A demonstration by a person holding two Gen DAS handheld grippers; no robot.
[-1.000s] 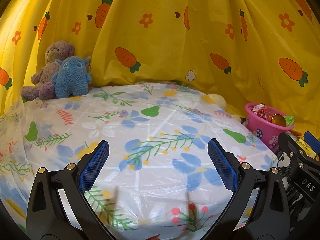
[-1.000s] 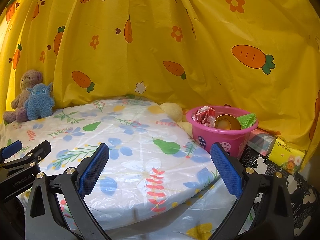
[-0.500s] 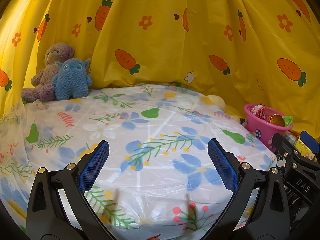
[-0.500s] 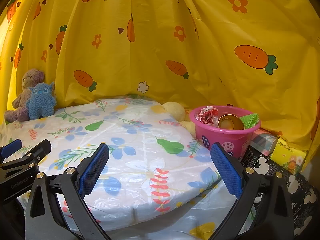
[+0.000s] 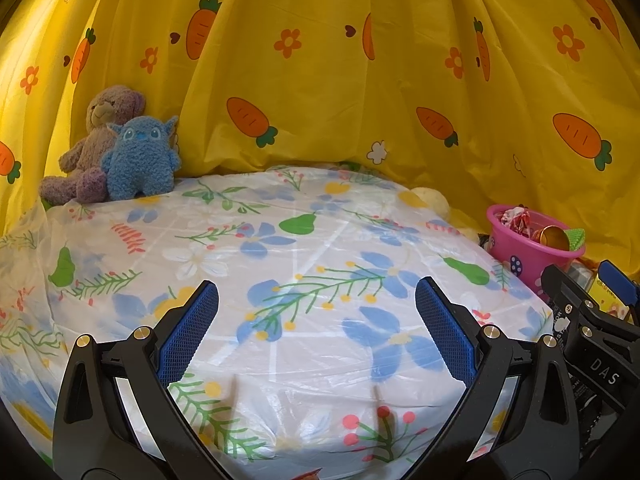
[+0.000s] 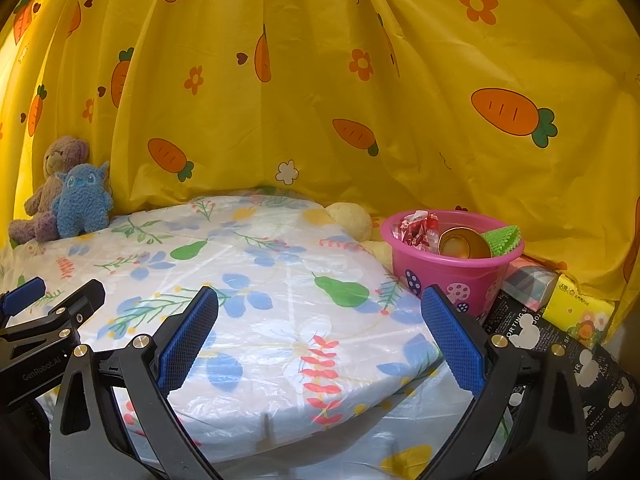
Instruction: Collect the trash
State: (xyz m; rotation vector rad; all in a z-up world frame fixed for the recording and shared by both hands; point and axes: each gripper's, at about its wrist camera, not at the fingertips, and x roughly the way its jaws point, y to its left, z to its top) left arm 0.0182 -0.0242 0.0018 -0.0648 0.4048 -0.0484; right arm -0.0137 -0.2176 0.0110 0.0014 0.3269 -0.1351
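The left gripper is hanging low over the near edge of the table, its blue-padded jaws spread wide with nothing between them; the right gripper is doing the same beside it, jaws wide apart and empty. Each is showing in the other's view: the right one is poking in at the right edge of the left wrist view, lettered "DAS", and the left one is sitting at the left edge of the right wrist view, lettered "GenRobot.AI".

Under both, a clear plastic sheet is lying over a floral tablecloth printed with blue flowers and green pears; nothing is standing in the way between the jaws and the far side. To the right, off the table edge, a black bag with white mouse-head shapes and partly readable white lettering is lying flat; past it a yellow tissue pack with small print too fine to read is touching a checked pastel box.

The pink bucket is standing just beside the table's right edge, already holding a red-and-white wrapper, a gold cup and a green spiky piece. A pale yellow ball is resting just left of the bucket.

At the far left corner a blue plush is leaning against a purple teddy bear; behind everything a yellow carrot-print curtain is hanging.
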